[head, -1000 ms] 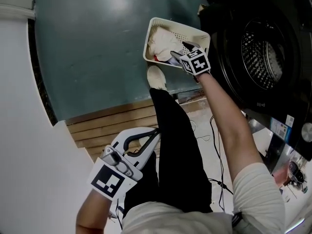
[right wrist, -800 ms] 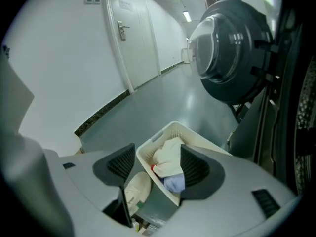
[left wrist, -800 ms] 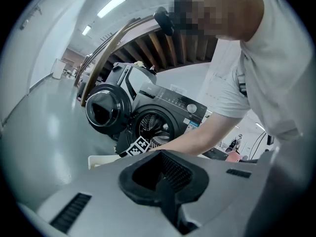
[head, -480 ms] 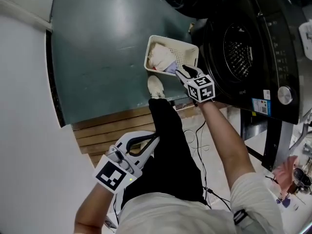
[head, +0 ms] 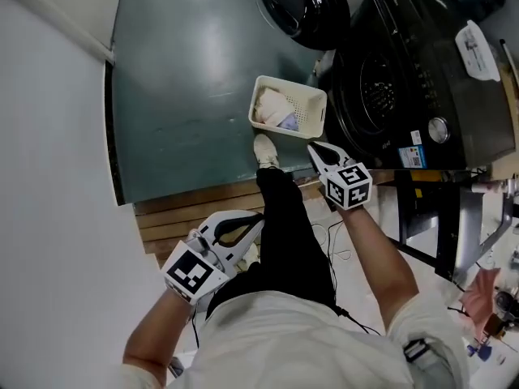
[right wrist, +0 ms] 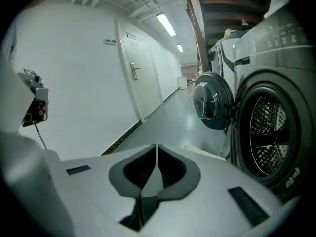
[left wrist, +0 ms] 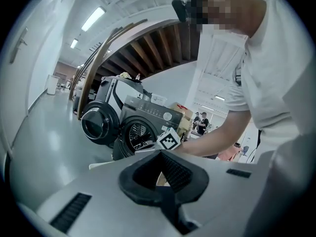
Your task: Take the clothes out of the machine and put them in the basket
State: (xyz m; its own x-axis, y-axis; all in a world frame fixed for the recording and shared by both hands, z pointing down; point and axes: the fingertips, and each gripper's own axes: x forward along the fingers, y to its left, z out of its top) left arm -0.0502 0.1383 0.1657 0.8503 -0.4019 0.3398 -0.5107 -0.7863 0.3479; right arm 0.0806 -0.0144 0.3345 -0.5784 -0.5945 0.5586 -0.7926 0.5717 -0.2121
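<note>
Left gripper (head: 258, 220), lower left of the head view: jaws closed pad to pad, nothing between them; its own view confirms this (left wrist: 160, 153). It points up-frame alongside the person's black trouser leg (head: 292, 225), well apart from the basket.

Right gripper (head: 313, 147), centre right of the head view: its jaws have just been closing and now meet, with nothing between them; its own view shows the same (right wrist: 156, 148). Its tips are just below and right of the basket (head: 293, 86), not touching it.

Clothes (head: 272, 109): a pale bundle with a bluish piece lies inside the cream perforated basket, toward its left side. The basket sits on the grey-green floor (head: 186, 96), upper centre of the frame, just beside the machine front. No garment is in either gripper.

A white shoe (head: 264, 151) stands just below the basket, at the edge of a strip of wooden slats (head: 195, 207). Thin cables (head: 334, 235) trail over the slats near the leg.

Washing machine (head: 381, 96), upper right: dark front, round opening facing the basket. In the right gripper view the drum (right wrist: 269, 132) shows bare perforated metal. Its round door (head: 302, 8) hangs open at the top of the frame, beyond the basket.

Farther off, the left gripper view shows people (left wrist: 202, 123) in the background.
</note>
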